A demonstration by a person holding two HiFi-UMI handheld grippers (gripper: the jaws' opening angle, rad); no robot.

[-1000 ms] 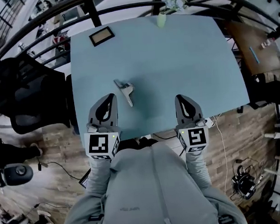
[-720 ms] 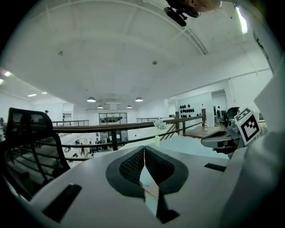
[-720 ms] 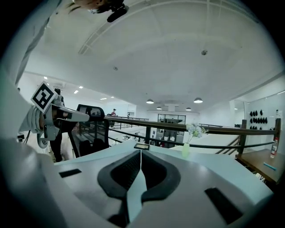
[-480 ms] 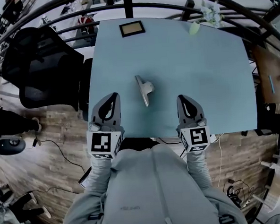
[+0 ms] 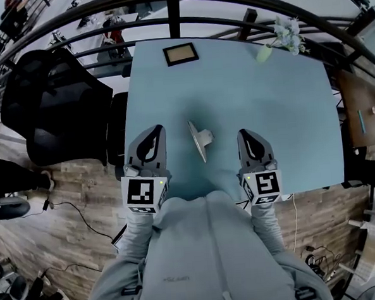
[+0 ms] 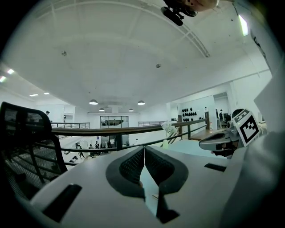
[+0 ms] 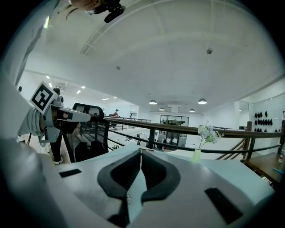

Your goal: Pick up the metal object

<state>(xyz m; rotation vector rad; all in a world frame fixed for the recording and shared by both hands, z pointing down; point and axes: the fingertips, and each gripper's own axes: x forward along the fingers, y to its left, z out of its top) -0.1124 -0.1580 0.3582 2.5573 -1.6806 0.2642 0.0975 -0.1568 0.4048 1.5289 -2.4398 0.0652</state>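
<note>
A grey metal object, a flat blade with a short stub on its right side, lies on the pale blue table between my two grippers. In the head view my left gripper hovers at the table's near left, a hand's width left of the object. My right gripper is held at the near right, equally apart from it. Both are shut with nothing held: in the left gripper view the pads meet at their tips, and in the right gripper view the pads meet too. Neither gripper view shows the object.
A small framed picture lies at the table's far left. A vase with white flowers stands at the far right. A black office chair sits left of the table. A dark railing runs behind it.
The head view has swung, so the table and the metal object sit more centred and lower in the frame. Both grippers keep their place and stay shut.
</note>
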